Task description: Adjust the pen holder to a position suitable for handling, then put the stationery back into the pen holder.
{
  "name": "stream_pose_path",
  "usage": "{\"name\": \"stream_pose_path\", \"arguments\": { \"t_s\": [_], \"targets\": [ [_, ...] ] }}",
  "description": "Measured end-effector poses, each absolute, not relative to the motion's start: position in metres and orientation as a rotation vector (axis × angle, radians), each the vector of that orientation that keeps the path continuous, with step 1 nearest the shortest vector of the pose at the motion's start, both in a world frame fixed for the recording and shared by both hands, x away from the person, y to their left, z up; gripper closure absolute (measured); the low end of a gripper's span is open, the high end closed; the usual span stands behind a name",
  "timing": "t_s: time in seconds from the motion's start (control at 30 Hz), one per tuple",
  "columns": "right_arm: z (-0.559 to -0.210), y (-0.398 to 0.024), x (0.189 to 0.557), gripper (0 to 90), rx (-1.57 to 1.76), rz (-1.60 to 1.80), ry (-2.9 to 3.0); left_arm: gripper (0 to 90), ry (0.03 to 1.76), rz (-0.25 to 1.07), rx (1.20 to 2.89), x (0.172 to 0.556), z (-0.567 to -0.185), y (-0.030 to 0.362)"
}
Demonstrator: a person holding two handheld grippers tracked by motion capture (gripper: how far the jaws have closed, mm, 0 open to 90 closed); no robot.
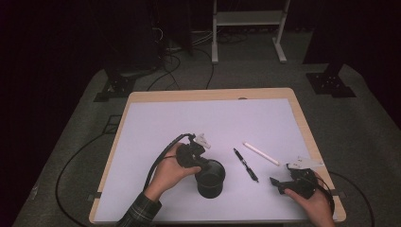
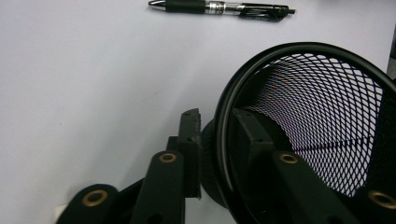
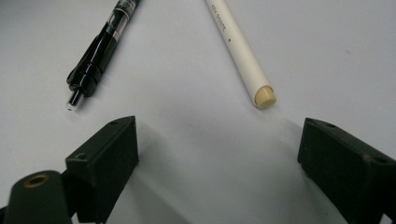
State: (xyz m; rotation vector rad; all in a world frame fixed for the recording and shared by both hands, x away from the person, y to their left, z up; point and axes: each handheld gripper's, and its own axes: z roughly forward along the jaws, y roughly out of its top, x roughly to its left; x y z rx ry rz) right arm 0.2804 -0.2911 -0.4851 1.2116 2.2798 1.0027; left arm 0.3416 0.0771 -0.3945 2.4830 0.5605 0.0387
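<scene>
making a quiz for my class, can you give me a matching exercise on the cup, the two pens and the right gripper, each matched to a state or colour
Things:
1. mesh cup
2. black pen
3. white pen
4. right gripper

States:
a. jaws spread, nothing between them
b. light barrel, lying farthest right on the mat
c. rim clamped by the left gripper
d. dark barrel, lying between the cup and the other pen

Pairs: 1-c, 2-d, 3-b, 4-a

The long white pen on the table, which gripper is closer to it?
Right. The right gripper sits open just below the long white pen, jaws facing it. The left gripper is farther away, clamped on the black mesh cup's rim.
</scene>
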Motion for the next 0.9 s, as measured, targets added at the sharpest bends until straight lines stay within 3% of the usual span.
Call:
{"name": "stream_pose_path", "arguments": {
  "t_s": [0.07,0.13,0.23,0.5,0.9],
  "targets": [
    [-0.485,-0.291,0.28,11.4,1.212,1.003,2.28,69.3,0.557,0.046,2.489,0.341,-0.393,0.078],
    [-0.485,-0.291,0.28,11.4,1.212,1.002,2.28,59.6,0.551,0.064,2.486,0.34,-0.391,0.079],
    [-0.485,-0.291,0.28,11.4,1.212,1.002,2.28,55.3,0.554,0.068,2.474,0.34,-0.389,0.08],
    [-0.485,-0.291,0.281,11.4,1.214,1.003,2.28,33.8,0.56,0.08,2.443,0.337,-0.381,0.087],
    [-0.485,-0.291,0.281,11.4,1.214,1.003,2.281,19.2,0.555,0.095,2.378,0.329,-0.371,0.101]
  ]
}}
